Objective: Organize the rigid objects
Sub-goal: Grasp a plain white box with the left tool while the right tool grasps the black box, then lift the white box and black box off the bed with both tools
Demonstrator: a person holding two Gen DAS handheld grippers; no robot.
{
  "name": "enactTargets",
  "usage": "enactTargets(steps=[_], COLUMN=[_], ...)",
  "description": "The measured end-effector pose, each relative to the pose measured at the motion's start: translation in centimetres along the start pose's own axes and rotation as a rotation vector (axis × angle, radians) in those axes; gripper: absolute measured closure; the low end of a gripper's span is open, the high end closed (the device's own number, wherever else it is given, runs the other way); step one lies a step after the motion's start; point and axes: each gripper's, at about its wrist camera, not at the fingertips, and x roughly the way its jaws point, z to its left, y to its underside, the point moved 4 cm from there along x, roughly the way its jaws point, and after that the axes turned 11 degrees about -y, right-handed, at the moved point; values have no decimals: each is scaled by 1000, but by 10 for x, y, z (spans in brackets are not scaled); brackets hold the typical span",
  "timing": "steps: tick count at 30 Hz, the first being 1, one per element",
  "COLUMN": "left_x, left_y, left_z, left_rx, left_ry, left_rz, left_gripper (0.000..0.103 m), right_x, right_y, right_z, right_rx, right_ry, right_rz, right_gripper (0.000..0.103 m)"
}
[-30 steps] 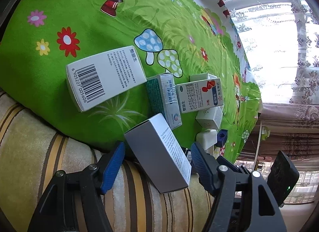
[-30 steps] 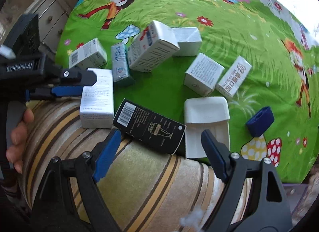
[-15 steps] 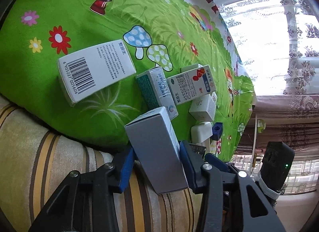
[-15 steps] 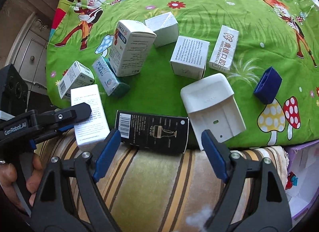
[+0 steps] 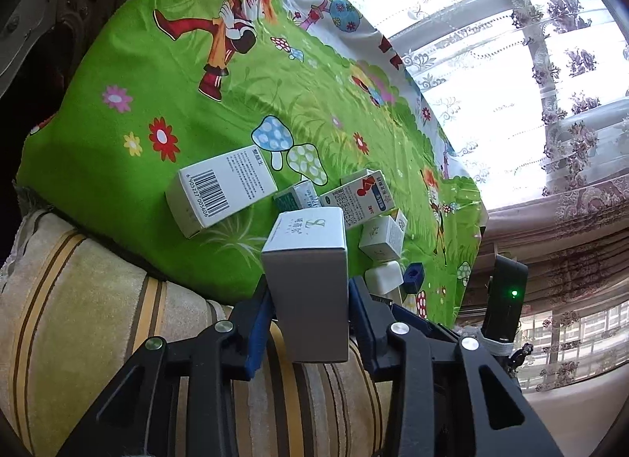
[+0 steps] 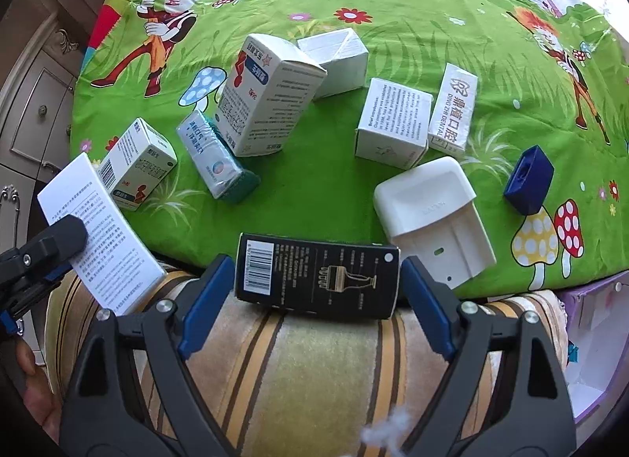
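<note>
My left gripper (image 5: 308, 315) is shut on a white and grey carton (image 5: 308, 280) and holds it lifted off the striped cushion (image 5: 98, 319); the same carton (image 6: 102, 233) shows at the left of the right wrist view. My right gripper (image 6: 312, 284) is open, with its blue pads either side of a black box (image 6: 316, 276) that lies at the edge of the green cartoon cloth (image 6: 393, 36). Whether the pads touch the box I cannot tell.
On the cloth lie a barcode carton (image 5: 218, 191), a teal box (image 6: 216, 156), a tall red-marked carton (image 6: 263, 99), several white boxes (image 6: 393, 122), a white plastic holder (image 6: 428, 209) and a blue block (image 6: 528, 179). A purple bin (image 6: 589, 339) sits at right.
My left gripper closed on the white and grey carton and lifted and turned it upright. My right gripper moved forward until its pads flank the black box.
</note>
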Motion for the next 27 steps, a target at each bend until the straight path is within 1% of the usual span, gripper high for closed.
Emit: enactTargets(steps=[6, 9, 14, 23, 27], left_x=[1, -1, -1, -1, -2], left_y=[1, 0, 0, 0, 1], left_z=[-2, 0, -1, -3, -6], left_rx=[5, 4, 4, 10, 20], left_ry=[16, 17, 24, 25, 20], left_rz=[-2, -8, -9, -10, -15], left_gripper=[64, 64, 64, 64, 65], right_x=[5, 1, 9, 22, 30], right_y=[-4, -7, -8, -7, -7], right_z=[0, 0, 1, 3, 3], right_rx=[13, 21, 18, 15, 4], right_ry=[1, -4, 2, 28, 19], right_rz=[-6, -35, -6, 19, 37], right_gripper=[13, 12, 11, 11, 11])
